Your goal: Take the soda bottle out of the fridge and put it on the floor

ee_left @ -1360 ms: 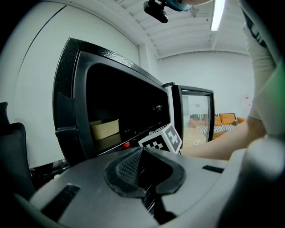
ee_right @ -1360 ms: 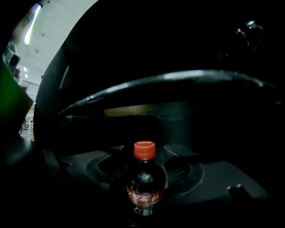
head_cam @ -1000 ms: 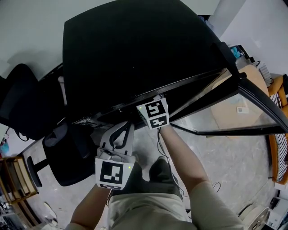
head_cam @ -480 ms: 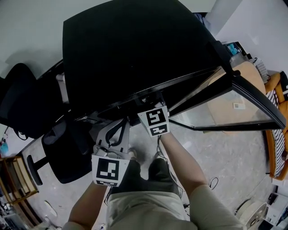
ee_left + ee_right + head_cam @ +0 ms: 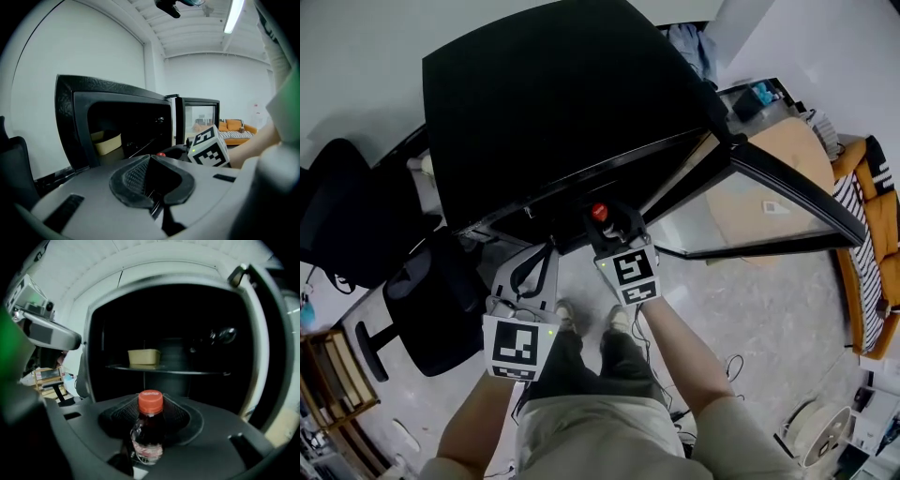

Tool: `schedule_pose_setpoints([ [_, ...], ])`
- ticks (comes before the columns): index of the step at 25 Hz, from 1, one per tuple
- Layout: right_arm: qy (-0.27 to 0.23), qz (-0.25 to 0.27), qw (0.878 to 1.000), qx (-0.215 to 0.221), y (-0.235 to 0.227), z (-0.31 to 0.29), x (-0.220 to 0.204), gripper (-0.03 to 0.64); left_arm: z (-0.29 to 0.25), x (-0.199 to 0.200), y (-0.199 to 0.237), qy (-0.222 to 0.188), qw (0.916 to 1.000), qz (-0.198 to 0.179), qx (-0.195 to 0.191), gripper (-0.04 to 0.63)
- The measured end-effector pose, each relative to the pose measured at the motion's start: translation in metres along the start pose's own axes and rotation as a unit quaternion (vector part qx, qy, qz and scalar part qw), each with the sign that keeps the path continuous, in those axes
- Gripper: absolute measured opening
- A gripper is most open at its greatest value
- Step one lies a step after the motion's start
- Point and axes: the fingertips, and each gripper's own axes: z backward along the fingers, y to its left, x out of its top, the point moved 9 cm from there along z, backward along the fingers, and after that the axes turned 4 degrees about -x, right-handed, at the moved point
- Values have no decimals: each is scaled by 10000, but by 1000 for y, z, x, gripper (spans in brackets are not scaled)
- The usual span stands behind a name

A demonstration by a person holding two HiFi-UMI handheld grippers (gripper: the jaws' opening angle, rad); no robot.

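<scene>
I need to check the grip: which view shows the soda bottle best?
The right gripper view: the soda bottle shows cap to label, clamped in the right gripper. The head view shows only its red cap; the left gripper view, a sliver of that cap.

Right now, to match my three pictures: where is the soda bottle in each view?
Head view: soda bottle, red cap only, centre, below fridge edge.
Left gripper view: cap just right of centre.
Right gripper view: bottle, low centre.
Shared landmark: the open black fridge.
</scene>
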Motion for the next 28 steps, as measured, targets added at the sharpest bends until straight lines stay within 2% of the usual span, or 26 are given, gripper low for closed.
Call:
schedule_pose_setpoints([
  [7, 43, -6, 9999, -144, -8, 73, 43, 135, 19, 43, -19, -29, 9999, -54, -105, 5],
  [20, -344, 133, 9986, -381, -12, 187, 147, 135, 55, 106, -34, -198, 9994, -229, -195, 5],
  [28, -476, 35, 9982, -370, -10, 221, 161, 135, 60, 118, -44, -266, 9987, -339, -261, 5],
])
